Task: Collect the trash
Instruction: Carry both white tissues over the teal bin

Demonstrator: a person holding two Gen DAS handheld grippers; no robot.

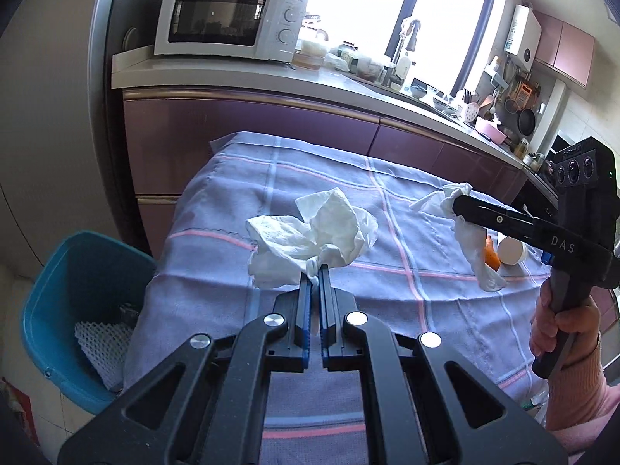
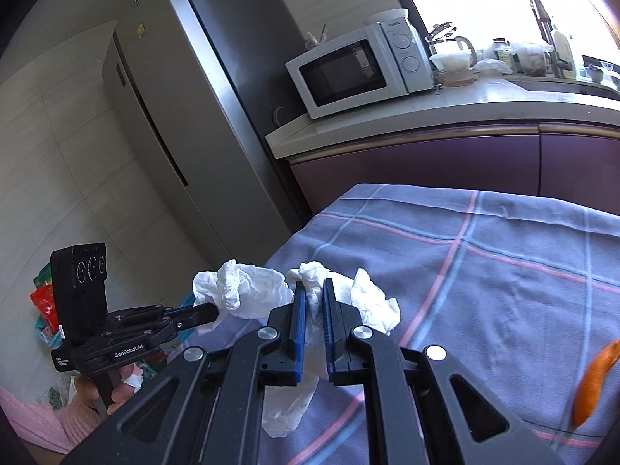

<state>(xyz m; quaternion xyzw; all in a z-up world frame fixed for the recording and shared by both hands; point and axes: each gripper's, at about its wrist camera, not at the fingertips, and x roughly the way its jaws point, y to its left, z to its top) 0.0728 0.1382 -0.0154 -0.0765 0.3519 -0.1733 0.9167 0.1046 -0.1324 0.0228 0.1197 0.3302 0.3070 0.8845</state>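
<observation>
Left wrist view: left gripper, jaws clamped on a crumpled white paper tissue, held above the blue-and-pink checked cloth surface. Right gripper, level, jaws pinching a second white crumpled tissue. Teal plastic bin at the surface's left.

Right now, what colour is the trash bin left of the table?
Teal-blue plastic bin, white mesh packing inside. Shows best in the left wrist view.
</observation>
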